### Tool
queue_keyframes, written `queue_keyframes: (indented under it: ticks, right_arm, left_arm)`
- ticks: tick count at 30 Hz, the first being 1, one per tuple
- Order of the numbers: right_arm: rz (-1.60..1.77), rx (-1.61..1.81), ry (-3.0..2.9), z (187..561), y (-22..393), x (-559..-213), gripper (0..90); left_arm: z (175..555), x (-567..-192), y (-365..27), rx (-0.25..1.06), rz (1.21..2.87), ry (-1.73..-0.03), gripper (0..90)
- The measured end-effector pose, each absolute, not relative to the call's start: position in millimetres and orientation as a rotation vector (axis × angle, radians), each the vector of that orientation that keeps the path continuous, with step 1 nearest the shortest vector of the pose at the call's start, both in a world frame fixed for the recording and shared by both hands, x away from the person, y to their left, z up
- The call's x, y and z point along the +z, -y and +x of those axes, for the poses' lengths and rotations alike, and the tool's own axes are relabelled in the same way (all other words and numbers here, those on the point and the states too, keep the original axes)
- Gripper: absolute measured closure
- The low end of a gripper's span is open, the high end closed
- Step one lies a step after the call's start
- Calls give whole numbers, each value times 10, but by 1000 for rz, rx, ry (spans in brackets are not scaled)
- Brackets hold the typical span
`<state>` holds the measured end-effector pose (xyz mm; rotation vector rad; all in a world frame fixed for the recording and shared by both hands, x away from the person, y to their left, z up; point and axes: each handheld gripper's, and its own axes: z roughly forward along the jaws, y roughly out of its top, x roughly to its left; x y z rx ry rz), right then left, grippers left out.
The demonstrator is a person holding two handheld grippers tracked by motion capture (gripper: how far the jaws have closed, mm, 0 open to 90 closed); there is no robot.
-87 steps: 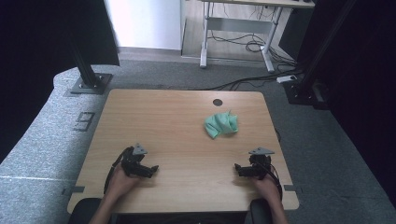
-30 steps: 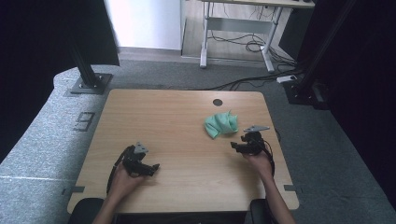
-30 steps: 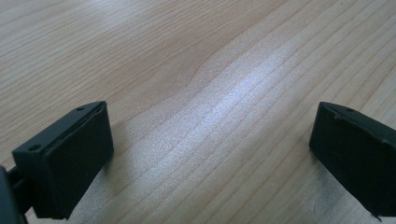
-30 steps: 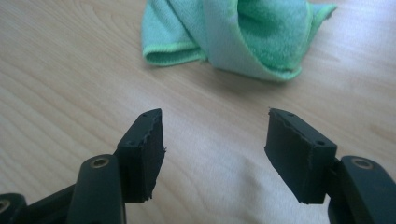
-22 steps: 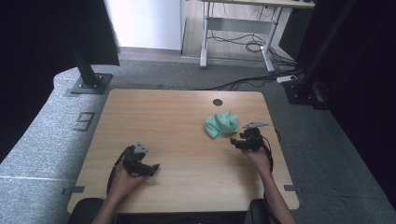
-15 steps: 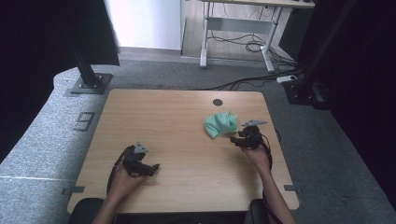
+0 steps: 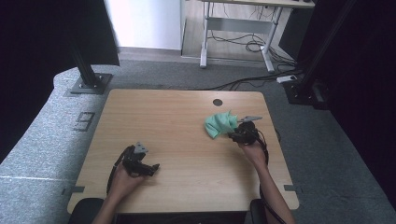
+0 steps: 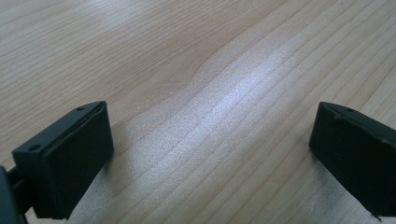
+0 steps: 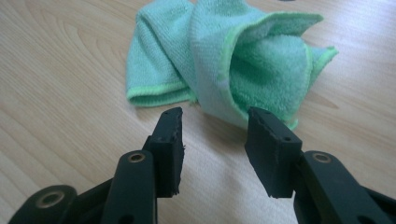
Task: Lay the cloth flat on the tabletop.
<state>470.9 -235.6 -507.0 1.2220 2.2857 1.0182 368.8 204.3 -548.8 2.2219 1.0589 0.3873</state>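
Cloth (image 9: 233,70) edge just ahead of closing right gripper (image 9: 212,123).

Right hand-held gripper (image 9: 214,126) reached the cloth (image 9: 243,60), jaws closing

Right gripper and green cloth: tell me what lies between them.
Nothing but bare wood. In the right gripper view, the right gripper, its jaws just closing, stops short of the green cloth on the table.

Black tongs (image 9: 214,135) with blocky, screw-holed jaws (a grey triangular plate on top) trail black cables.
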Motion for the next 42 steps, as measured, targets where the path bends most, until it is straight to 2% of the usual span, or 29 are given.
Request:
queue_keyframes:
  ticks: [7,13,20,23,31,42]
  right_arm:
    - [1214,1037,-2289,4796,2297,-5054,566]
    - [1214,1038,-2301,4856,2271,-5065,617]
    - [1204,1018,-2333,4893,2243,-5086,798]
    - [1190,1024,-2352,4886,2229,-5101,839]
    - [1169,1077,-2390,4784,2106,-5128,861]
    - [1064,1114,-2470,4595,1726,-5192,867]
  left_arm:
    - [3688,-5488,-2043,387,2222,-1059,0]
    - [3688,-5488,-2043,387,2222,-1059,0]
    - [3688,-5488,-2043,387,2222,-1058,0]
    - [3688,-5488,-2043,387,2222,-1059,0]
    - [3687,-5488,-2043,387,2222,-1059,0]
    - [3687,-5489,-2043,387,2221,-1060,0]
